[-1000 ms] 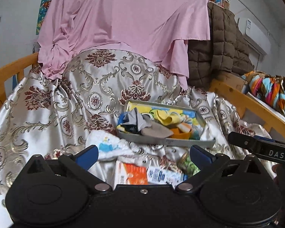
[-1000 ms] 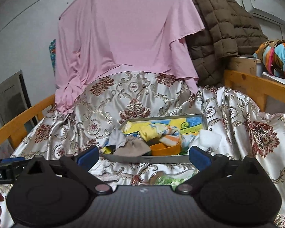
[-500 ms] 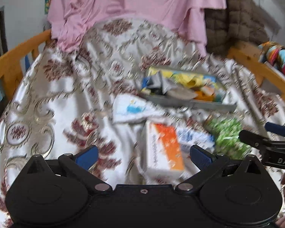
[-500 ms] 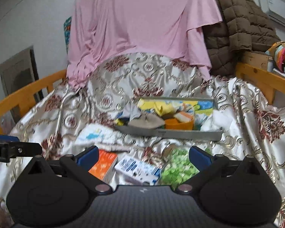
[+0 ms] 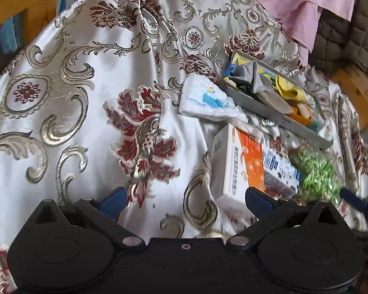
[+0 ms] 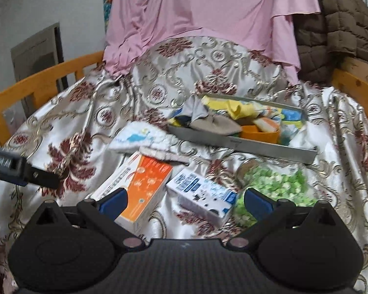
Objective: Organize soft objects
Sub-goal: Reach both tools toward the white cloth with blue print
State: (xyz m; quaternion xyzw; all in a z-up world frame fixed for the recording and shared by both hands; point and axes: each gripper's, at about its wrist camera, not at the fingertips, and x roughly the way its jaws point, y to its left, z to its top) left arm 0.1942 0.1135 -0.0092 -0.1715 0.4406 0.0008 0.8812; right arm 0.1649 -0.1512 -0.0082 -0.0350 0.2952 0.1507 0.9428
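We are hovering both tools over the brocade bedspread (image 6: 61,112), and neither is gripping anything: the left gripper (image 5: 184,199) is spread wide over bare cloth, and the right gripper (image 6: 184,199) is spread equally wide above the boxes. By our reading, we are choosing the next soft item to collect.

The grey tray (image 6: 243,144) is already holding a jumble of small cloths, a grey one and a yellow one among them. Just beside its near-left corner, the white towel with a blue print (image 6: 142,138) is lying loose on the spread, its edge resting on the orange-and-white box (image 6: 144,186). Next to that are lying a blue-and-white box (image 6: 203,196) and a green speckled bag (image 6: 274,186), which looks soft, though blur is hiding its make.

We are judging the towel the likeliest pick. The next move is calling for the left tool to travel forward and right, drop onto a raised fold, and pinch only the towel, not the slippery bedspread beneath.
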